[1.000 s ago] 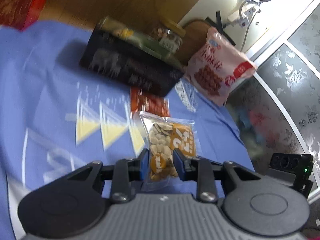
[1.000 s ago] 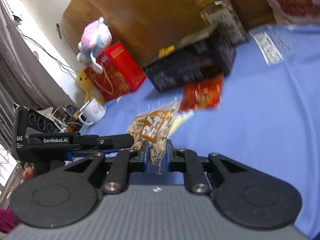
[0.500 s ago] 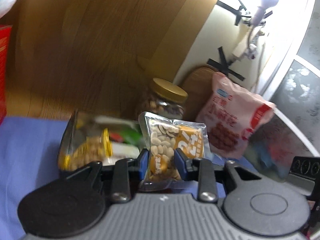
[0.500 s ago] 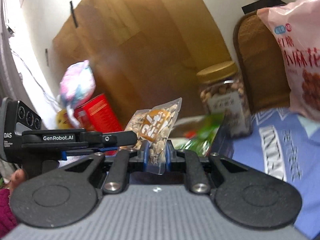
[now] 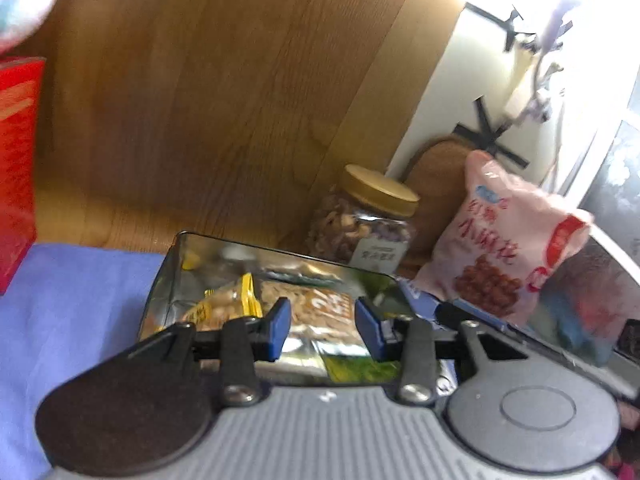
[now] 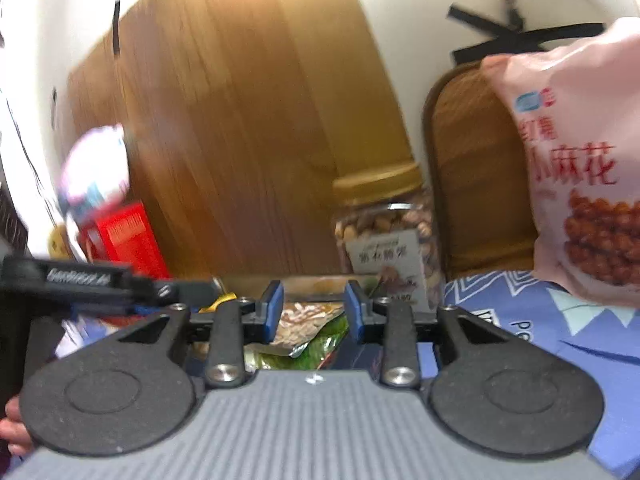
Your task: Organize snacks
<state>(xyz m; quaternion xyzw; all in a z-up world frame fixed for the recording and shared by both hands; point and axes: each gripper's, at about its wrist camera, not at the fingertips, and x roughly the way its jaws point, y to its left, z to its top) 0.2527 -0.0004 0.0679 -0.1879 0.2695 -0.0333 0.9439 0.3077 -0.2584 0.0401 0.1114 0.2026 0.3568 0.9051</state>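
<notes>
Hovering over the open snack box (image 5: 176,280), both sets of tongs have just been opening, and the seed packet (image 5: 316,312) is lying loose inside the box among the other packets. The left tongs (image 5: 320,326) are standing narrowly parted with the packet showing beyond the gap, pads clear of it; the right tongs (image 6: 314,312) are parted too, the same packet (image 6: 304,320) lying below and beyond them, untouched.

Largest first, taking the box as the landmark: the blue cloth (image 5: 72,320) is spreading under and to the left of it, the pink snack bag (image 5: 508,252) is leaning just right of it, and the gold-lidded nut jar (image 5: 368,224) is standing right behind it.

The risk, as I judge it: the packet is resting slanted on slippery wrappers, so a fingertip catching its edge while pulling back could be dragging it out, or nudging the light box.

The packet is looking flat, clear-fronted, full of pale seeds, with an orange label.
</notes>
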